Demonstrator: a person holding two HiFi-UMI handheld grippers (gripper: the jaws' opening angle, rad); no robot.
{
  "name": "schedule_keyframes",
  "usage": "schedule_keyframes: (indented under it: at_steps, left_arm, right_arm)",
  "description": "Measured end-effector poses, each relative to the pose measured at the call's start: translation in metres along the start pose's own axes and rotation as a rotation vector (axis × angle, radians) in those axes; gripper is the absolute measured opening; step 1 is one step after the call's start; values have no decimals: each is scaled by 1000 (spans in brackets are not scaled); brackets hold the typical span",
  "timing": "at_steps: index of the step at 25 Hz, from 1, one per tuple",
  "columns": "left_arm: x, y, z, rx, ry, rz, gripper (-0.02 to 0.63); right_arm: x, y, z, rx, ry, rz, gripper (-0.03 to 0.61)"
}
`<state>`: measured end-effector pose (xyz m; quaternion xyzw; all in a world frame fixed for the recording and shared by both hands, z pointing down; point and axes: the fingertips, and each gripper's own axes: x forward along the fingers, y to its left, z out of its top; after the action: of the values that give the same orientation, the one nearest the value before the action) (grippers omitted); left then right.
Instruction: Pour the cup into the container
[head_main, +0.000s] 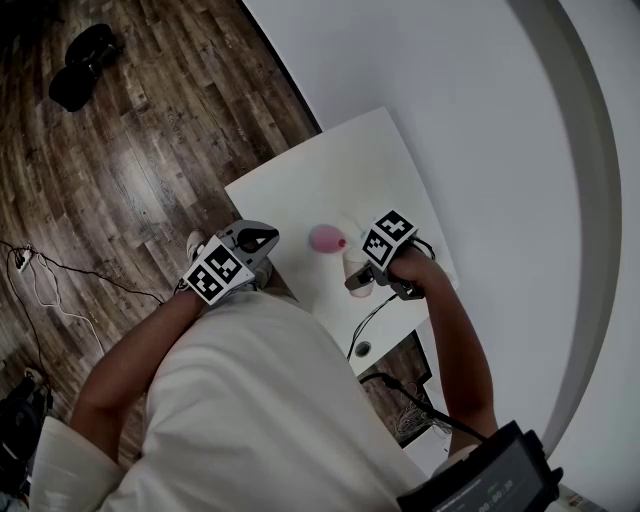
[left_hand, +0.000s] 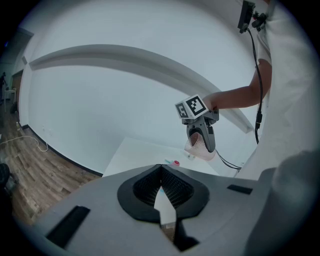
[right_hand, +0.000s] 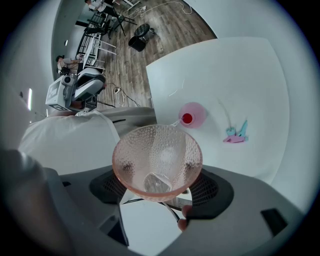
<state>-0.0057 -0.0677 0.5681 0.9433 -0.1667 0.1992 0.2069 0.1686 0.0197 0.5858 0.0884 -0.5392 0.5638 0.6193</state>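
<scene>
A pale pink dimpled cup sits between the jaws of my right gripper, which is shut on it. Its open mouth faces the camera and I cannot make out any contents. In the head view the right gripper holds the cup over the white table, just right of the small pink container. The container has a red spot at its top. My left gripper is shut with nothing in it. It hangs at the table's left edge, apart from the cup.
Small teal and pink items lie on the table right of the container. A cable trails off the near table edge. A white wall runs along the right. Wooden floor with a dark object lies to the left.
</scene>
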Motion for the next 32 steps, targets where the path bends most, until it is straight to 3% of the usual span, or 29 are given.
schedule_keyframes:
  at_steps: [32]
  left_arm:
    - [2,-1,-2,5,-10,-4,11]
  right_arm:
    - [4,3,-4,-9,46,11,367]
